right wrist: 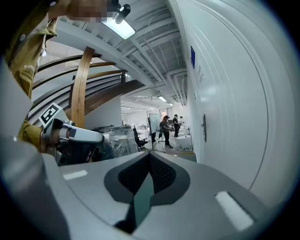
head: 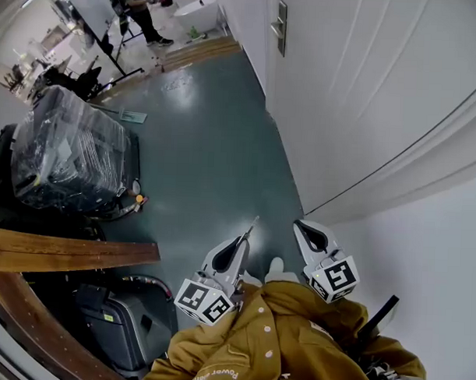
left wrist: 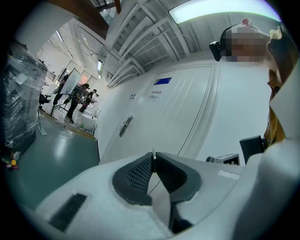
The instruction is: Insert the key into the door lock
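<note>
Left gripper view shows the left gripper (left wrist: 153,159) clamped on a thin key (left wrist: 153,153), blade pointing forward. The door lock (left wrist: 125,125) lies well ahead, up-left on the door (left wrist: 183,108). Beside it, the right gripper (right wrist: 149,157) is closed and empty.

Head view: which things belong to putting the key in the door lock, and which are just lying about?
Job: key, pinched in the left gripper; door lock; white door.
Lying about: plastic-wrapped bundle; wooden beam; grey case.
</note>
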Motion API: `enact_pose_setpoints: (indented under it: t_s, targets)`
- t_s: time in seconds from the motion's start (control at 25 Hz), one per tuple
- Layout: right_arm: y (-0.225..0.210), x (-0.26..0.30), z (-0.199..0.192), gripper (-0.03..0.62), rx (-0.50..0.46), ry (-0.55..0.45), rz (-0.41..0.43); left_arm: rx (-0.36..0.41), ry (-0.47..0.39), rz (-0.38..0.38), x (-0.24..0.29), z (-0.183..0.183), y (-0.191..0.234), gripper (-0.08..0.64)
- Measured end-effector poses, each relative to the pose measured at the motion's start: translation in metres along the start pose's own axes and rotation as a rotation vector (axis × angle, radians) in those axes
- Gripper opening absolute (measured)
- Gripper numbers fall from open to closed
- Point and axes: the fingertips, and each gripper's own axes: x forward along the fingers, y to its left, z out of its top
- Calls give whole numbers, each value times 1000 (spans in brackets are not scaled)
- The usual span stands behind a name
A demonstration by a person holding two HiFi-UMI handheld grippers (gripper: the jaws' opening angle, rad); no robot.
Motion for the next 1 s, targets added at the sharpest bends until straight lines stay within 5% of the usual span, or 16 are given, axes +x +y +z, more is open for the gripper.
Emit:
enact_pose_setpoints:
  t_s: [0.52,1.0]
  targets:
    - [-14,-3,-21,6,36,21,25,-42,-16,60,5,-14,5,25]
    - [-68,111,11,6,35,28,16,-45,-31,39,86,54,99,25]
